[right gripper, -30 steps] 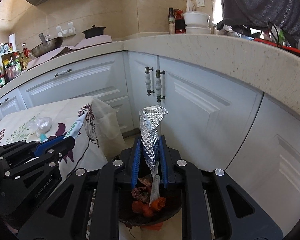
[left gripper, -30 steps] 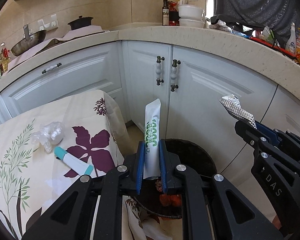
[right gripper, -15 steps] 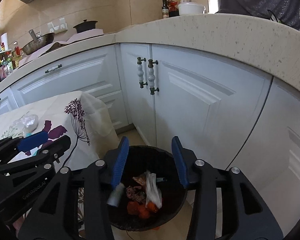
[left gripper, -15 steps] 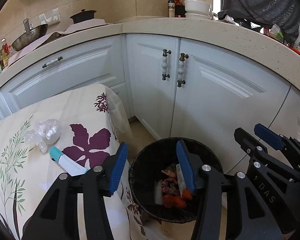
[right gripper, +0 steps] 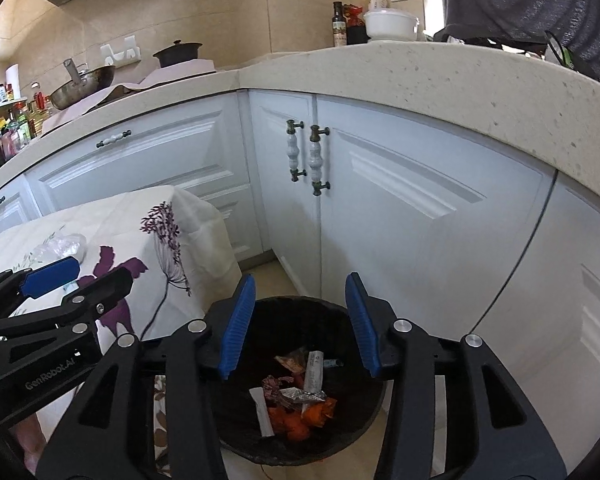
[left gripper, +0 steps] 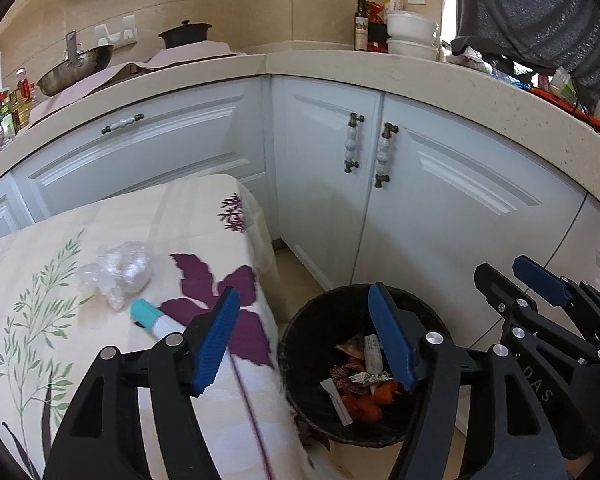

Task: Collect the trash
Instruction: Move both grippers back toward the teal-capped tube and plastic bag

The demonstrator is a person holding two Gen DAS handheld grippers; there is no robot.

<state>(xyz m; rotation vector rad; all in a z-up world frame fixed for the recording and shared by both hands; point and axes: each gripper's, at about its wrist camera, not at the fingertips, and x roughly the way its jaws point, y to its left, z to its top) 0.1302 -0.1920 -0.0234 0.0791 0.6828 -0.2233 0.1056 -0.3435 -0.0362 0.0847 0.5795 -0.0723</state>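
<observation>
bin (right gripper: 236,432) rim sits beside table (left gripper: 112,216) edge — left gripper (left gripper: 304,336) and right gripper (right gripper: 300,320) both spread apart, empty.

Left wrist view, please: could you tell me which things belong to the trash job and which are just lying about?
Job:
- black bin
- crumpled plastic on the table
- teal-capped tube on the table

Lying about:
- wok
- dark pot
- sauce bottle
- white bowls
</observation>
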